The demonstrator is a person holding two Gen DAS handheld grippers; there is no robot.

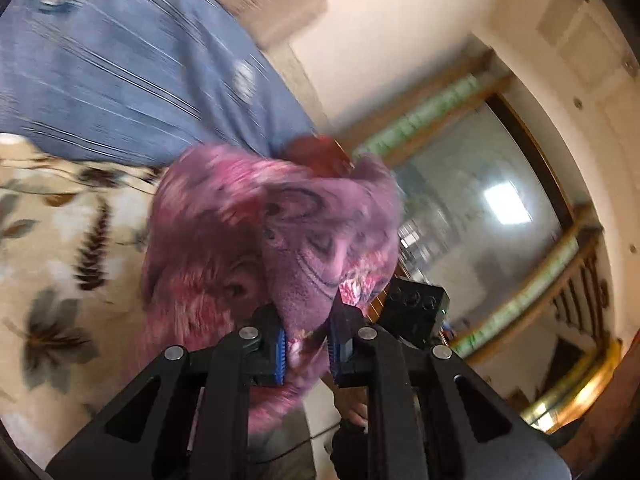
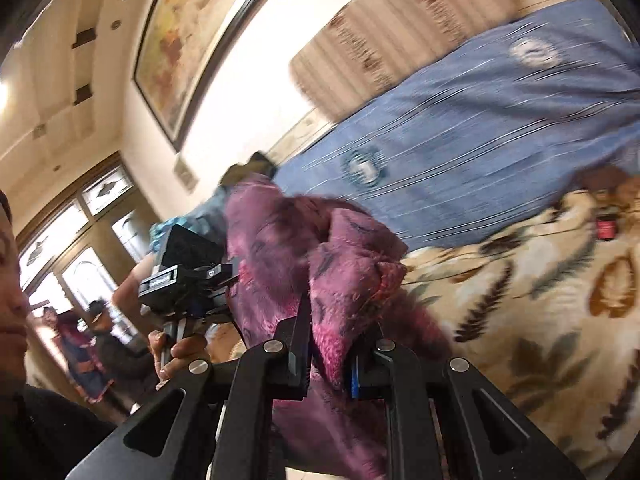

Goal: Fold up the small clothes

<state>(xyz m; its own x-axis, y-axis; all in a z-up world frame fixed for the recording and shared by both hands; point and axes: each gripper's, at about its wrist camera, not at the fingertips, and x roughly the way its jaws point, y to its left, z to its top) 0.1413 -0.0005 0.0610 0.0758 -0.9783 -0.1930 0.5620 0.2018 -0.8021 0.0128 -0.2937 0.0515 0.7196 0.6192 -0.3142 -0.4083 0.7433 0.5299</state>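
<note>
Above the bed (image 1: 60, 240), the left gripper (image 1: 306, 350) pinches one edge of the fuzzy pink cloth (image 1: 260, 220), and the right gripper (image 2: 330, 364) pinches another. Best to hold both edges tight and level, so the cloth hangs flat.

— What are those tools made of?
— The left gripper (image 1: 306, 354) is black linkage arms with round silver pins and blue ribbed pads (image 1: 281, 356).
— And the other?
— The right gripper (image 2: 329, 364) matches it. The person's sleeve (image 2: 44, 436) is dark.
</note>
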